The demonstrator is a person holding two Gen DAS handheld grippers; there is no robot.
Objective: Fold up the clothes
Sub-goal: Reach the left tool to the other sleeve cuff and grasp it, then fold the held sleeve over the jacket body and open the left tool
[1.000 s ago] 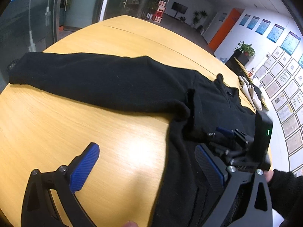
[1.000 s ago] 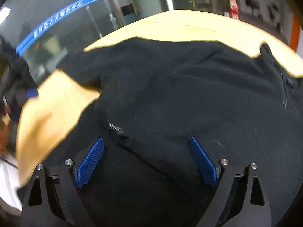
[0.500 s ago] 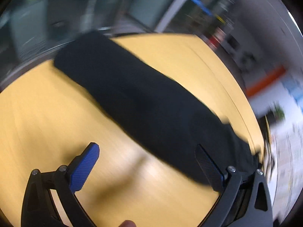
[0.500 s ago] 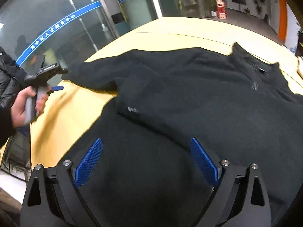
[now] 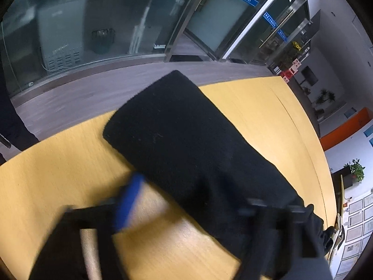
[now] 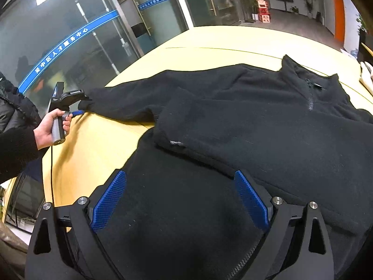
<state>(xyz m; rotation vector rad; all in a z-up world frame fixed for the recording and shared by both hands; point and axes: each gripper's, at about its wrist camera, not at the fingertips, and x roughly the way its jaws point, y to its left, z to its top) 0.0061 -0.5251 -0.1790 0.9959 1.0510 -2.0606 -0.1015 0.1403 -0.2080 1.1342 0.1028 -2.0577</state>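
Note:
A black fleece jacket [image 6: 268,126] lies spread on the yellow wooden table [image 6: 98,144], collar to the far right. Its left sleeve [image 5: 186,144] stretches to the table's edge. My left gripper [image 5: 186,200] is blurred by motion, its jaws still apart, straddling the sleeve near the cuff. In the right wrist view it [image 6: 81,107] sits at the cuff [image 6: 87,103], held by a hand. My right gripper [image 6: 180,193] is open and empty, hovering over the jacket's lower body.
The table edge [image 5: 58,135] runs close behind the cuff, with grey floor [image 5: 81,95] and glass walls [image 5: 105,18] beyond. A pale object [image 6: 367,74] lies on the table at far right. A wall with framed sheets [image 5: 356,228] is to the right.
My left gripper has swung left along the sleeve to the cuff and its jaws have narrowed. My right gripper has pulled back from the jacket and stays open.

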